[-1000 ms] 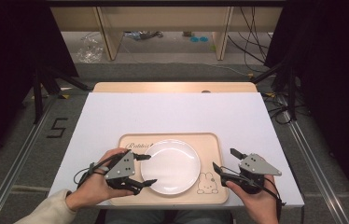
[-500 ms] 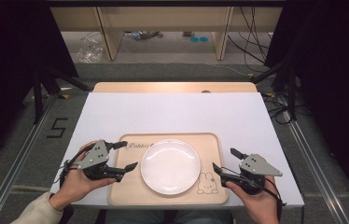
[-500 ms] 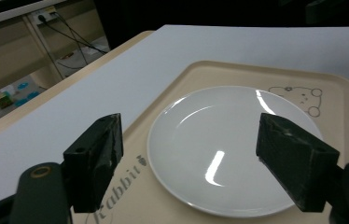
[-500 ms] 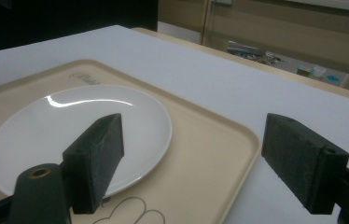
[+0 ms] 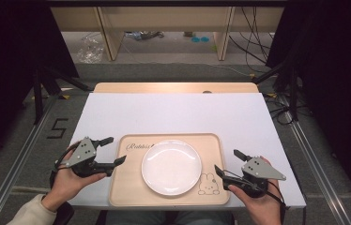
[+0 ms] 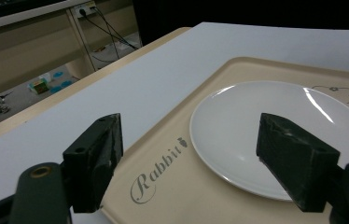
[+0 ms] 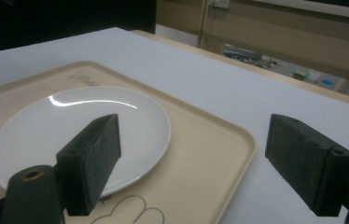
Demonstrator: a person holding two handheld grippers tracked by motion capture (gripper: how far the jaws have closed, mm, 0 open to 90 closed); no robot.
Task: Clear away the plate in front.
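Observation:
A white plate (image 5: 171, 166) lies in the middle of a beige tray (image 5: 126, 190) printed with "Rabbit" and a rabbit drawing. My left gripper (image 5: 113, 151) is held at the tray's left edge, open and empty, jaws pointing right toward the plate. On the other side my right gripper (image 5: 226, 162) hovers off the tray's right edge, open and empty too. In the left gripper view the plate (image 6: 280, 135) lies beyond my wide-spread jaws on the tray (image 6: 182, 186). The right gripper view has the plate (image 7: 70, 135) behind the left jaw and the tray (image 7: 205, 154) corner between the jaws.
The tray rests near the front edge of a white table top (image 5: 178, 115), with a wooden strip (image 5: 173, 87) along its far edge. Beyond it are a floor with cables (image 5: 253, 42) and wooden furniture legs (image 5: 110, 37). Dark curtains flank both sides.
My left gripper has drawn back leftward from over the plate to the tray's left edge, leaving the plate on the tray. The right gripper has stayed in place.

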